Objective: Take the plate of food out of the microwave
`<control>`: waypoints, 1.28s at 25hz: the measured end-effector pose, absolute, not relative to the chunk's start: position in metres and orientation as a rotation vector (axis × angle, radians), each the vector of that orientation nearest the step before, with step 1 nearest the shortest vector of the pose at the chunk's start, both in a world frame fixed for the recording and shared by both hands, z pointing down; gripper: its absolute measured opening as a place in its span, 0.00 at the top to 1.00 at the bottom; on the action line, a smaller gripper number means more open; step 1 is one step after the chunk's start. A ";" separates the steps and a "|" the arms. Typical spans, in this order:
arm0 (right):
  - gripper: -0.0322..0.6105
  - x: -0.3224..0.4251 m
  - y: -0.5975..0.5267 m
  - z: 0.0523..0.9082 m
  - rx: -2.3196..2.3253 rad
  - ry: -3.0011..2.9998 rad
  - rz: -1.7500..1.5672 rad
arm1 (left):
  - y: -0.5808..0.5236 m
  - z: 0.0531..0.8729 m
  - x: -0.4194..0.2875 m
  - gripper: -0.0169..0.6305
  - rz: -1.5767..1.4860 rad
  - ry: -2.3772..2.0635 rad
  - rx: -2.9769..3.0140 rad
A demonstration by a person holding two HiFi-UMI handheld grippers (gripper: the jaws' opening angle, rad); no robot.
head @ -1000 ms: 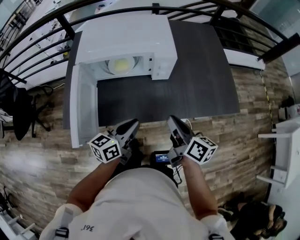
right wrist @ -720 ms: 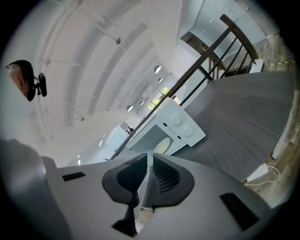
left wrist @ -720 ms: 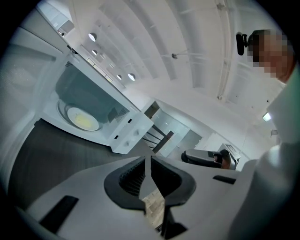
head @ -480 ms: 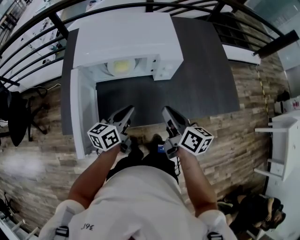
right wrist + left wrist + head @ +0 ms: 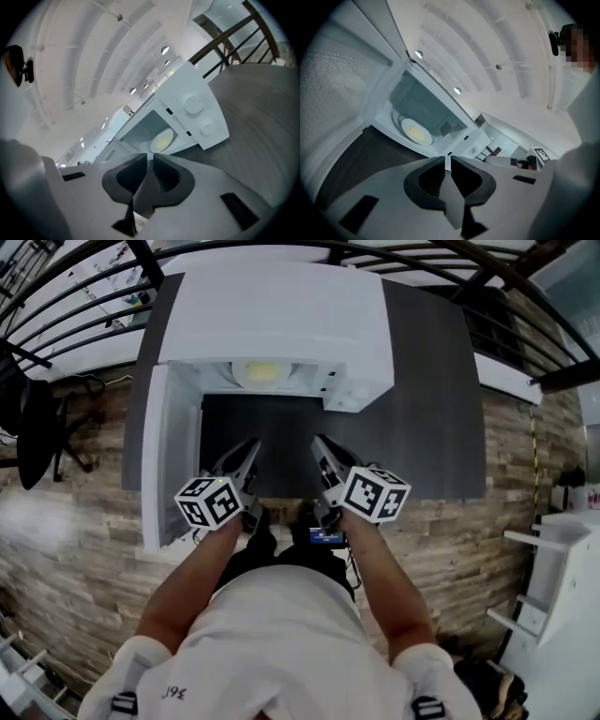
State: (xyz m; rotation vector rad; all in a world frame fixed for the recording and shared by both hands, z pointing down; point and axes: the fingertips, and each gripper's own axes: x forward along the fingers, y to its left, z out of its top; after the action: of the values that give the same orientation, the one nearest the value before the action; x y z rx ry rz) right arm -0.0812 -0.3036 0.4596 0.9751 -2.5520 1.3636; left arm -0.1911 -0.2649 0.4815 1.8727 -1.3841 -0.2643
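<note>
The plate of food (image 5: 260, 372) sits inside the white microwave (image 5: 272, 324), whose door (image 5: 164, 456) stands open at the left. The left hand-held gripper (image 5: 249, 446) and the right hand-held gripper (image 5: 320, 442) hover over the dark tabletop (image 5: 422, 409) in front of it. The jaws of each are almost together and hold nothing.

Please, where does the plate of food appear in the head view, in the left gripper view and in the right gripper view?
Head view: the plate of food is at top centre, inside the open microwave.
Left gripper view: the plate of food is left of centre, above the jaws.
Right gripper view: the plate of food is at centre, just above the jaws.
Shared landmark: the white microwave cavity around it.
</note>
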 end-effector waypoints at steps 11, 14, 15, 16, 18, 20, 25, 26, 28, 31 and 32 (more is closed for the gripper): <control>0.92 -0.120 -0.358 0.520 0.863 -2.442 1.280 | -0.286 0.525 -0.182 0.94 -0.317 -1.506 1.664; 0.87 -0.129 -0.372 0.532 0.862 -2.420 1.298 | -0.303 0.531 -0.190 0.94 -0.355 -1.530 1.622; 0.87 -0.134 -0.375 0.536 0.859 -2.414 1.311 | -0.308 0.533 -0.194 0.94 -0.371 -1.538 1.606; 0.87 -0.139 -0.378 0.539 0.857 -2.408 1.328 | -0.313 0.535 -0.200 0.94 -0.387 -1.545 1.589; 0.87 -0.150 -0.386 0.544 0.862 -2.397 1.360 | -0.323 0.540 -0.212 0.94 -0.413 -1.558 1.558; 0.87 -0.159 -0.396 0.548 0.879 -2.390 1.383 | -0.332 0.542 -0.221 0.94 -0.435 -1.567 1.535; 0.83 -0.179 -0.422 0.554 0.944 -2.368 1.464 | -0.351 0.550 -0.243 0.86 -0.492 -1.571 1.482; 0.83 -0.183 -0.425 0.556 0.958 -2.360 1.474 | -0.353 0.553 -0.248 0.86 -0.502 -1.571 1.472; 0.83 -0.188 -0.429 0.560 0.991 -2.337 1.482 | -0.358 0.555 -0.255 0.86 -0.516 -1.568 1.461; 0.79 -0.190 -0.434 0.567 1.043 -2.293 1.491 | -0.366 0.556 -0.261 0.86 -0.523 -1.559 1.465; 0.79 -0.190 -0.435 0.570 1.056 -2.281 1.494 | -0.368 0.556 -0.262 0.86 -0.523 -1.554 1.467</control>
State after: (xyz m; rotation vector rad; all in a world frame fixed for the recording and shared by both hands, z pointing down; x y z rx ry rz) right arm -0.1905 -0.4346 0.5699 1.0561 -2.2814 1.4942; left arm -0.2619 -0.3682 0.5561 1.4667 -1.5542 -0.5235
